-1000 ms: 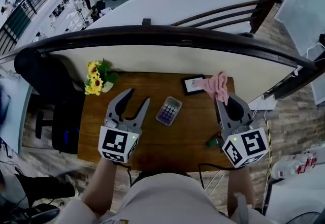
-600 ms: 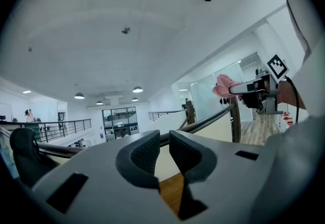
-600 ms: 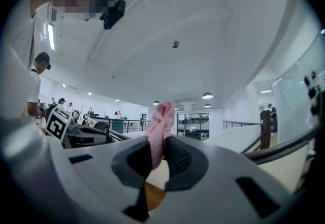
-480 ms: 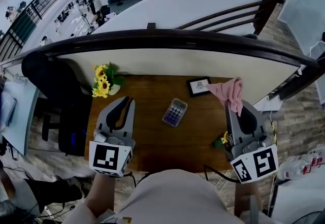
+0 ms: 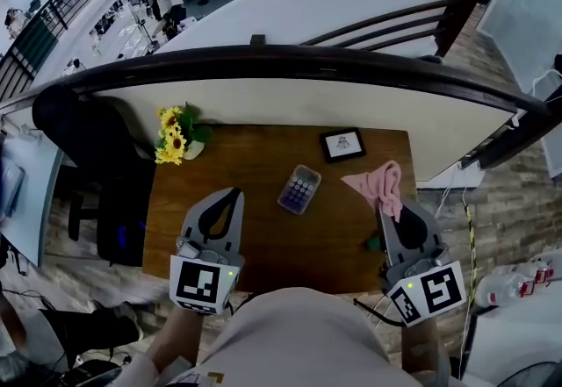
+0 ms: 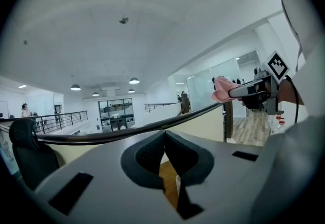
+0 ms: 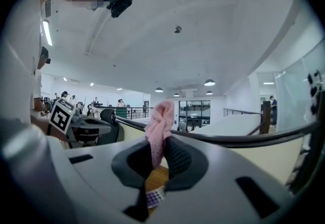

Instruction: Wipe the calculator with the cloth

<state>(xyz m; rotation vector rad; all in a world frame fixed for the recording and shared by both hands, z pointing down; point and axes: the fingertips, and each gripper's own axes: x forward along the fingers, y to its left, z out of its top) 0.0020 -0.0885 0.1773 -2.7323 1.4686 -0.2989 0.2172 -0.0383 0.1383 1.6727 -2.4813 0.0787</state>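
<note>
The left gripper (image 5: 231, 195) had just closed, its jaws pressed together on nothing, near the calculator (image 5: 299, 189) and left of it. The calculator lay flat on the wooden table (image 5: 263, 247). To its right, not touching it, the right gripper (image 5: 392, 212) pinched the pink cloth (image 5: 378, 182).

The desk (image 5: 263, 245) carries one calculator (image 5: 299, 189), one framed picture (image 5: 342, 145) and one bunch of sunflowers (image 5: 176, 135). One pink cloth (image 5: 378, 186) is present. Two grippers are in view: the left gripper (image 5: 234, 193) and the right gripper (image 5: 387, 206).
</note>
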